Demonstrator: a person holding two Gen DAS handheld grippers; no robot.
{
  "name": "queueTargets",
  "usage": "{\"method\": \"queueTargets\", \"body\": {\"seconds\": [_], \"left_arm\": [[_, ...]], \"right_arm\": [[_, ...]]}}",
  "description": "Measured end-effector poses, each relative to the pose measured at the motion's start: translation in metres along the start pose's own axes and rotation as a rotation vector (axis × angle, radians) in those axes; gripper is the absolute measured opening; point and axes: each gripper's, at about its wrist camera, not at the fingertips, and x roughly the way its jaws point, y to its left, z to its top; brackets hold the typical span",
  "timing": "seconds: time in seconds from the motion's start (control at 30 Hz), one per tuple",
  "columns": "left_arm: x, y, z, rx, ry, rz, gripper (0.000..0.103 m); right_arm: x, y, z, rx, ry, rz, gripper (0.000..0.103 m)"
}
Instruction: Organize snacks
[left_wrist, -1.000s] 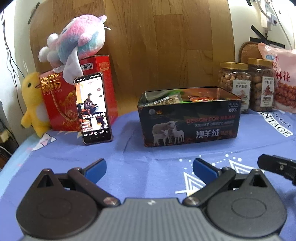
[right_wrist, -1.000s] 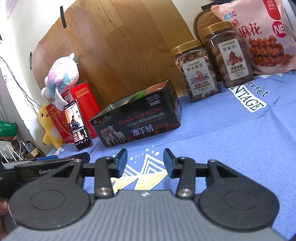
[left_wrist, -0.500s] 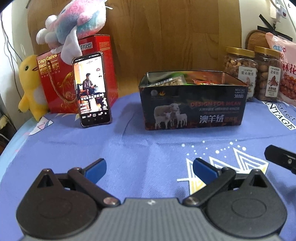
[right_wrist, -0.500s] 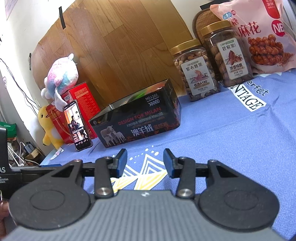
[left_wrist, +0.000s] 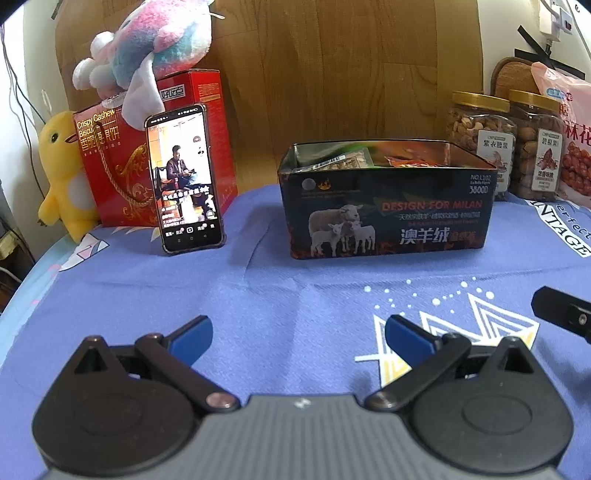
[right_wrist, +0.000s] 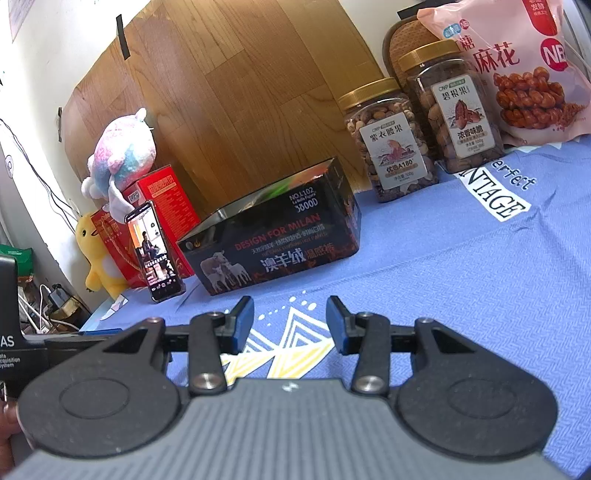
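Dark box (left_wrist: 388, 218) holds snacks; both grippers empty

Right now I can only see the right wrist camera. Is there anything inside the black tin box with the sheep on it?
Observer: Yes. The left wrist view looks over the rim of the black tin box. A packet with a barcode and an orange-red packet lie inside.
Operator: Is the left hand-held gripper holding a snack?
Observer: No. The left hand-held gripper is open, with nothing between its blue pads.
Operator: What does the red box say?
Observer: The red cardboard box reads "Crispy Cashew" on its front.
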Motion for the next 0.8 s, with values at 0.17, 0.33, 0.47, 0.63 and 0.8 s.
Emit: {"method": "queueTargets", "body": {"seconds": [0.17,0.33,0.47,0.63,0.8], "left_arm": [[-0.0004,0.0002,-0.0003,-0.002,-0.010,0.002,0.103],[-0.0043,0.0005,-0.0018,-0.009,-0.047,-0.002,0.103],[-0.0051,0.0019,-0.0027,-0.017,-0.067,-0.009,0.103],[-0.0043,0.0041,-0.0046,-0.032,-0.078,-0.020,0.103],[-0.0024,0.0035,-0.0072,-0.031,-0.079,-0.022,0.103]], "right_arm": [[0.0000,0.0001,0.0000,0.001,-0.001,-0.001,0.047],[-0.0001,0.0002,0.0000,0.000,-0.001,-0.001,0.047],[0.0002,0.0004,0.0000,0.001,-0.001,-0.001,0.047],[0.0002,-0.0002,0.0002,0.000,-0.001,0.000,0.047],[0.0002,-0.0002,0.0003,0.000,-0.001,0.001,0.047]]}}
